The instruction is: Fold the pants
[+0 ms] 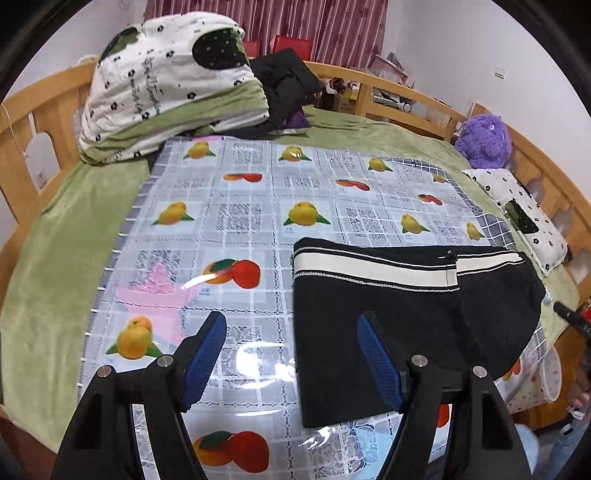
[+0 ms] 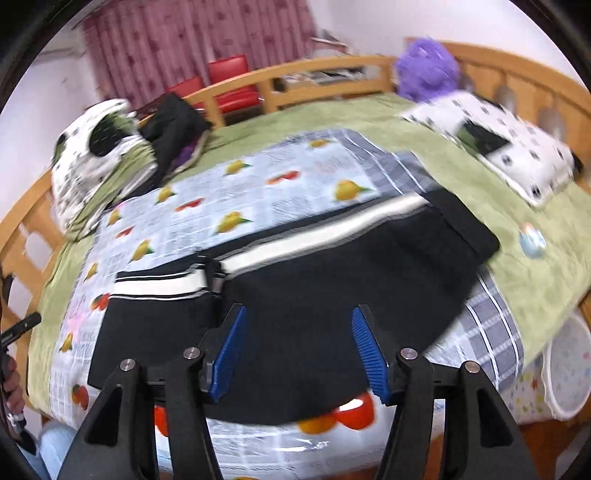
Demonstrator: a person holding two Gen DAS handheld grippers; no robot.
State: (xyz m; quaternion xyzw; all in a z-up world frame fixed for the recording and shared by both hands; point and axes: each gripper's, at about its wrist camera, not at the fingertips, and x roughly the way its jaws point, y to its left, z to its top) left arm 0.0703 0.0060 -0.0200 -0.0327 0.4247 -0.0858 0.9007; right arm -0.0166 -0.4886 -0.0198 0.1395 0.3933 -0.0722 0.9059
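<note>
The black pants [image 1: 406,325] lie folded flat on a glossy fruit-print tablecloth [image 1: 229,229] spread over the bed [image 1: 48,258], their white-striped waistband [image 1: 373,267] on the far side. The left gripper [image 1: 291,354] hovers over the pants' left edge, jaws spread wide and holding nothing. The right gripper [image 2: 299,354] hangs above the dark fabric, jaws likewise released and empty. Small captions sit under the printed fruit, and lettering runs along the folded quilt [image 1: 166,81], but none of it is legible. A purple plush toy [image 1: 484,140] rests near the bed rail.

Wooden bed frame [image 1: 399,90], maroon curtain [image 1: 295,22], white wall [image 1: 461,44], red chairs [image 2: 232,86].
</note>
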